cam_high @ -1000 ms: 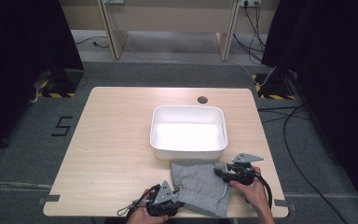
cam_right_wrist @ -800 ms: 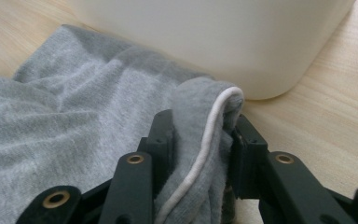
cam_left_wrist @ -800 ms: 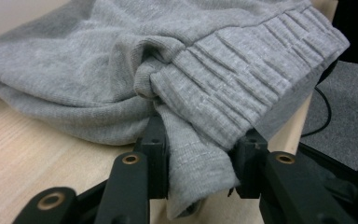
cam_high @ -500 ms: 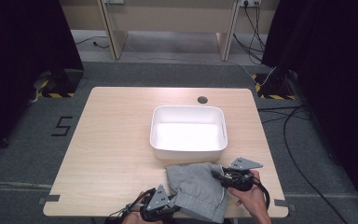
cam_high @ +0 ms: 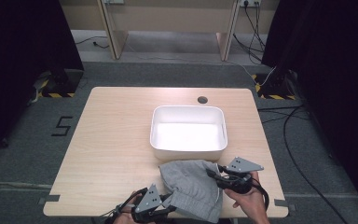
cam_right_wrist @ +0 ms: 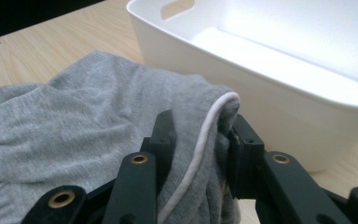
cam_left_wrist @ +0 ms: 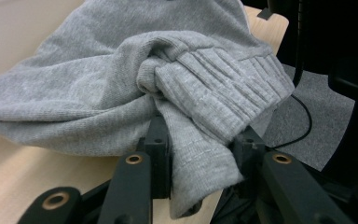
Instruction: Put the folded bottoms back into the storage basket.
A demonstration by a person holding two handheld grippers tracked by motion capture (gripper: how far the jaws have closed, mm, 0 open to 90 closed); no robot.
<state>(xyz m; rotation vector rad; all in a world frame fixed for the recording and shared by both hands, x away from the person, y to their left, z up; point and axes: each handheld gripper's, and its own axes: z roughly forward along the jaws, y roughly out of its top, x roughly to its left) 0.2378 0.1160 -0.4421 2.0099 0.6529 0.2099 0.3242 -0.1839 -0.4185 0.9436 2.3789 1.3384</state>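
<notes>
Now the left gripper has its jaws clamped on the ribbed hem of the grey garment, bunched at the table's near edge before the white tub; the right gripper pinches its white-trimmed edge.

1. Left gripper: its hand is cut off by the bottom edge of the high view.
2. Crumpled grey knit garment: the pinched ribbed fold hides the left jaws' inner faces; the far part runs past the top edge of the left gripper view.
3. White rectangular plastic tub: cropped by the top and right edges of the right gripper view.
</notes>
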